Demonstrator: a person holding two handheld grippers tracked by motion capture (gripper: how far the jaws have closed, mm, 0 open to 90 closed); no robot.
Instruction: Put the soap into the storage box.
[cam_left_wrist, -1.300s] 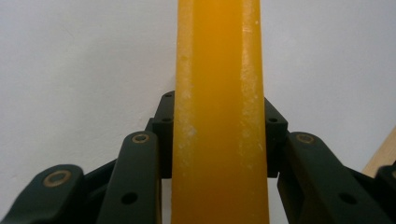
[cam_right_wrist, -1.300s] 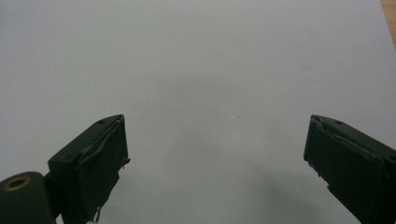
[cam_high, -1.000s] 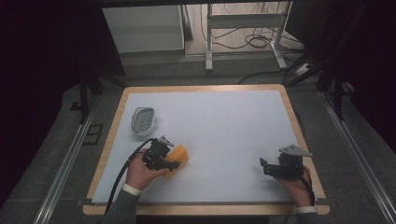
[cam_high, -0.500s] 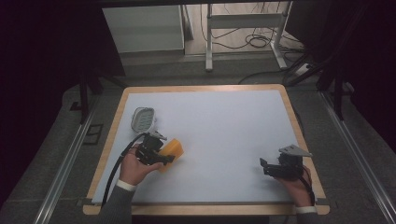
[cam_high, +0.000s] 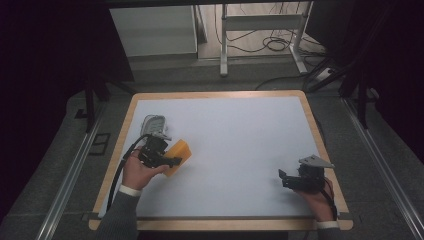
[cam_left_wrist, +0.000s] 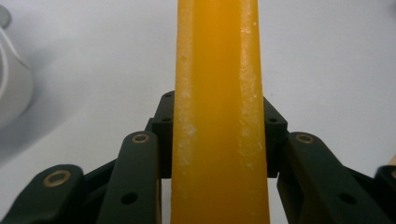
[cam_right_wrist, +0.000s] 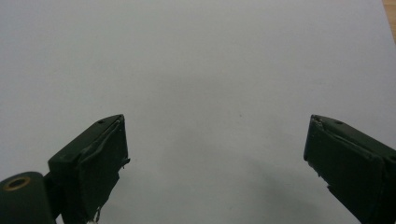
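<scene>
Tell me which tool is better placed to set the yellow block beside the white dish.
Left: the left tool already clamps the yellow block, close to the white dish. The right tool is open, far across the table.

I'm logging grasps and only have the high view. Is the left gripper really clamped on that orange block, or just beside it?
Observer: Clamped. In the left gripper view the orange block runs up between the two jaws of the left gripper, and both press its sides.
Operator: Anything close to it?
Observer: A white object sits at that view's left edge, apart from the block.
Operator: And the right gripper, holding anything?
Observer: No. In the right gripper view the right gripper has its jaws spread wide, with bare white table between them.
</scene>
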